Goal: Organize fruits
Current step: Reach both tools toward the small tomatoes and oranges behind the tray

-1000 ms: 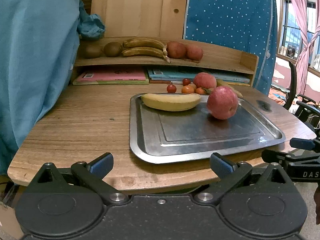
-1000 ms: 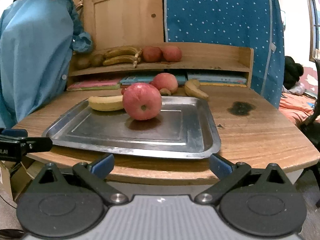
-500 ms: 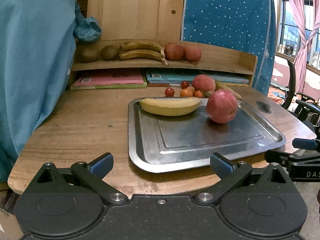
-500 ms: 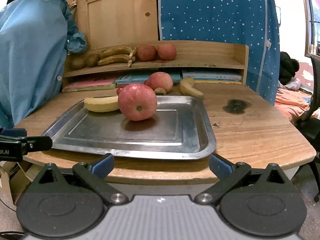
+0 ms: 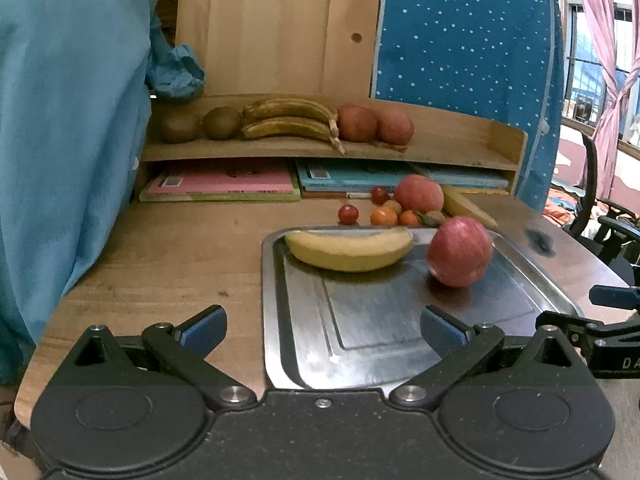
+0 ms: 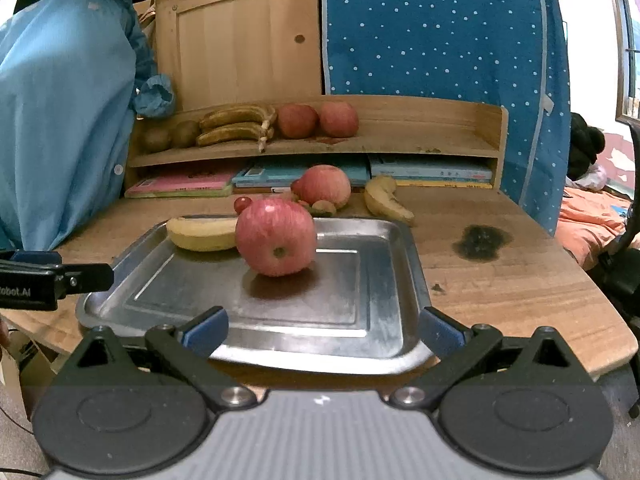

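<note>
A steel tray (image 5: 380,336) (image 6: 360,312) on the wooden table holds a yellow banana (image 5: 348,249) (image 6: 200,234) and a red apple (image 5: 460,257) (image 6: 276,242). Behind the tray lie another apple (image 5: 419,199) (image 6: 322,185), a second banana (image 6: 386,200) and several small red and orange fruits (image 5: 383,216). My left gripper (image 5: 322,330) is open over the tray's near left edge, holding nothing. My right gripper (image 6: 322,330) is open at the tray's near edge, also holding nothing. Each gripper shows at the side of the other's view.
A wooden shelf (image 5: 460,152) (image 6: 420,140) at the back carries kiwis, two brown bananas and two apples, with books under it. A blue garment (image 5: 60,140) hangs at the left. A dark stain (image 6: 482,240) marks the table on the right.
Both grippers have moved forward toward the tray, which now reaches between their fingers. The fruits have not moved.
</note>
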{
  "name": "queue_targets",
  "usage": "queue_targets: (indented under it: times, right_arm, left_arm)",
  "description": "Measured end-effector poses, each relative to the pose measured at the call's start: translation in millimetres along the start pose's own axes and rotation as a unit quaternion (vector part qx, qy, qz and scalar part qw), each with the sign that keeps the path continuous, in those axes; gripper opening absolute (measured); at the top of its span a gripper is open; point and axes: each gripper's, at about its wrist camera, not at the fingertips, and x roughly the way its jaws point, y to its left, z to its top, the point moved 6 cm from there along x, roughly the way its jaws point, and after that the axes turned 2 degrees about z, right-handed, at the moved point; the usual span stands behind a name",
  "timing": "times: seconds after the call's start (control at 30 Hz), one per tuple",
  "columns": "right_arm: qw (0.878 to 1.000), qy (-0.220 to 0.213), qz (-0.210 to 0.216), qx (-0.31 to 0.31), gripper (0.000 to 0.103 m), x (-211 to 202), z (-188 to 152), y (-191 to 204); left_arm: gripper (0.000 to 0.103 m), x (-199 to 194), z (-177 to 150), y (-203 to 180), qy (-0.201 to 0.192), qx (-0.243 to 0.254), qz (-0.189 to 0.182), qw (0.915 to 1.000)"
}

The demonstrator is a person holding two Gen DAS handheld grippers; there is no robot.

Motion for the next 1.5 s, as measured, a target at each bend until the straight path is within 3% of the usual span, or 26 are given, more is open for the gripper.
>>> queue_targets:
  times: [0.5, 0.7, 1.07, 1.33, 1.5]
  right_arm:
    - [0.999, -0.010, 0.020, -0.030, 0.103, 54.9, 43.3, -8.9]
    - [0.997, -0.018, 0.048, -0.060, 0.103, 80.0, 67.5, -11.0]
    - [0.993, -0.026, 0.051, -0.102, 0.103, 118.7, 103.7, -16.3]
    - [0.994, 0.008, 0.060, -0.090, 0.102, 162.9, 114.6, -27.3]
    - [0.992, 0.031, 0.086, -0.088, 0.095, 183.0, 116.0, -24.0]
  left_arm:
    - [0.102, 53.6, 49.1, 10.3, -0.004, -0.001, 0.024, 0.9997]
    - [0.102, 86.0, 74.0, 8.4, -0.003, 0.008, 0.029, 0.9995]
    - [0.102, 145.2, 100.3, 6.1, 0.023, 0.028, 0.001, 0.9993]
    - [0.102, 180.4, 97.3, -0.4, 0.058, 0.053, -0.025, 0.9966]
    - [0.099, 193.1, 95.3, -4.9, 0.077, 0.058, -0.036, 0.9947]
